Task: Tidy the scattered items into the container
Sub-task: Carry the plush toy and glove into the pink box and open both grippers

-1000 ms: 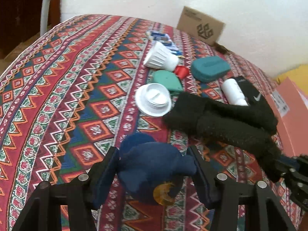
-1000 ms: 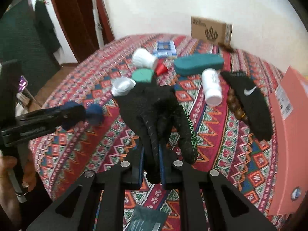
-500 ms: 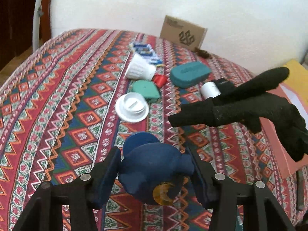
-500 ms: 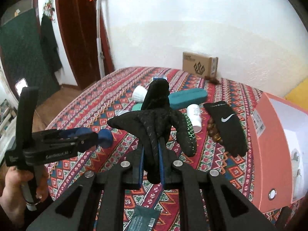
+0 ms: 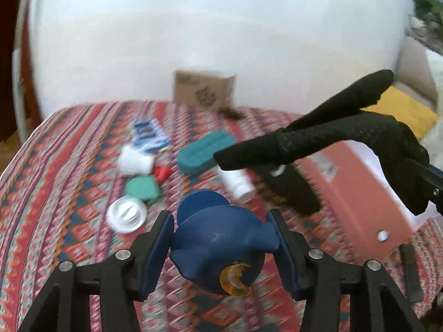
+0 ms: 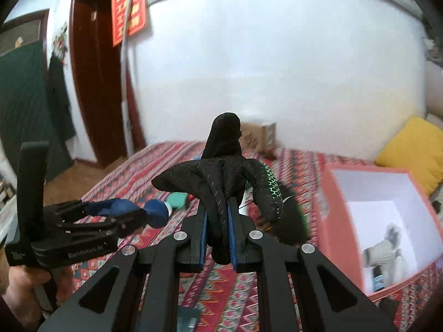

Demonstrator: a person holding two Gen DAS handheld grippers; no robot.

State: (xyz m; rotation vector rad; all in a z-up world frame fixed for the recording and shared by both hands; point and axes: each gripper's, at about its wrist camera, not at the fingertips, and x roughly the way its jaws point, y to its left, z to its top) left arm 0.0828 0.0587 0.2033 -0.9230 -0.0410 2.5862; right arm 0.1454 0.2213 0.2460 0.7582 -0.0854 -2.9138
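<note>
While both tools are hovering above the patterned red bedspread (image 5: 55, 166), the left gripper (image 5: 223, 244) is pinching a dark blue rubber toy with a gold crescent (image 5: 218, 249) between its blue pads. The right gripper (image 6: 218, 238) is squeezing a black knitted glove (image 6: 221, 177) at the cuff, its fingers drooping outward. To the right is sitting an open salmon-pink cardboard box (image 6: 326, 193), holding a pale item inside.
</note>
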